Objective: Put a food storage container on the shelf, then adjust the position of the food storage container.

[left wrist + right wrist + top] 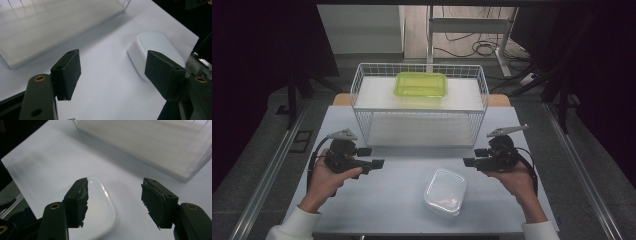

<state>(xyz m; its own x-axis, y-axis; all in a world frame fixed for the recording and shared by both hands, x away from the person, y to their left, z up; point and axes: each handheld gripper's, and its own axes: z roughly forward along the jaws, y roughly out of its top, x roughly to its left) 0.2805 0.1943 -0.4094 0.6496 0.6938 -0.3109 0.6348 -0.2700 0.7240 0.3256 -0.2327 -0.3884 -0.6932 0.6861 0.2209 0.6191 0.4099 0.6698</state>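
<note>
A clear lidded plastic container (445,191) lies on the white table (392,200) near its front edge, between both hands. A green container (421,84) rests on the top shelf of a white wire rack (362,82) at the back. My left gripper (373,158) hovers left of the clear container (155,47), jaws wide open and holding nothing. My right gripper (473,157) is up and to the right of the clear container (100,217), also open and holding nothing. Both point inward toward each other.
The wire rack has a white lower shelf (417,131) just behind the grippers. Table edges run along the left and right sides, with metal rails (267,170) on the floor beyond. Cables (477,47) lie on the floor behind the rack.
</note>
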